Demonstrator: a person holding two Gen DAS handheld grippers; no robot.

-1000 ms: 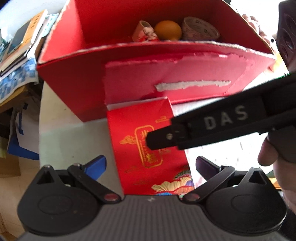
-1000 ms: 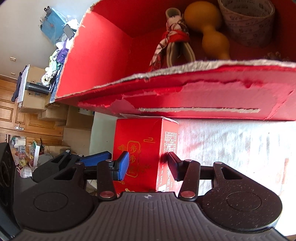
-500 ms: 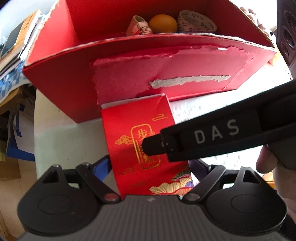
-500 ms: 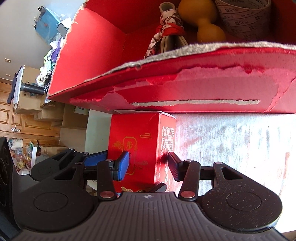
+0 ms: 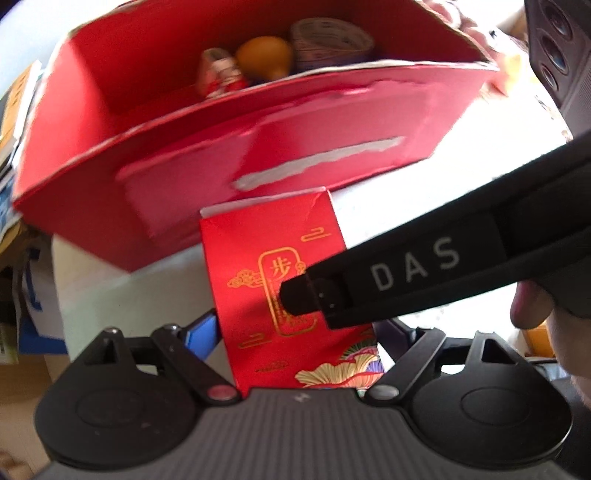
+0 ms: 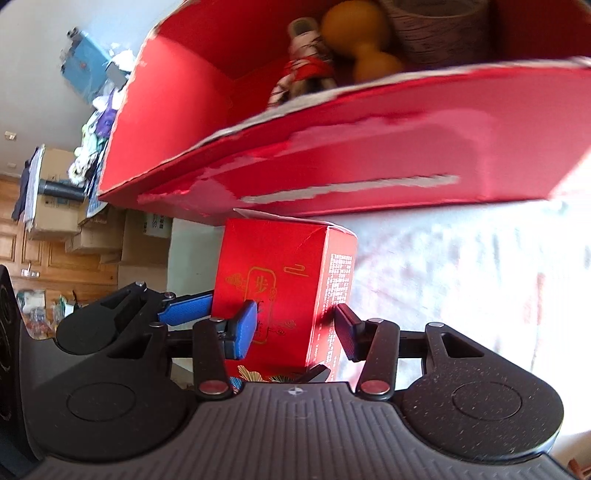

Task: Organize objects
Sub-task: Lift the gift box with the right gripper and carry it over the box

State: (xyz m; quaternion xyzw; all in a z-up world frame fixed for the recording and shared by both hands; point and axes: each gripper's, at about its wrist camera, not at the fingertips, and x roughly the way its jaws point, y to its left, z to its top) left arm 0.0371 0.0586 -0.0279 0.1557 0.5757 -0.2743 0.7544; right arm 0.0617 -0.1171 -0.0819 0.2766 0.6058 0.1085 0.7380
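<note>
A small red carton with gold print (image 5: 273, 273) (image 6: 280, 291) stands in front of a big open red box (image 5: 184, 166) (image 6: 332, 162). My left gripper (image 5: 295, 336) is shut on the small red carton, one finger on each side. My right gripper (image 6: 295, 328) is also shut on it from another side; its black arm marked DAS (image 5: 424, 266) crosses the left wrist view. Inside the big box lie an orange gourd (image 6: 362, 40), a patterned cloth bundle (image 6: 306, 74) and a tape roll (image 6: 436, 33).
A white cloth covers the table (image 6: 461, 277). Books lie at far left (image 5: 14, 110). Cardboard boxes (image 6: 55, 214) and clutter stand on the floor beyond the table's left edge. A hand (image 5: 535, 306) shows at right.
Both grippers have tilted and lifted with the small carton; the view rolls and blurs. The big red box now looks slanted and its inside shows more.
</note>
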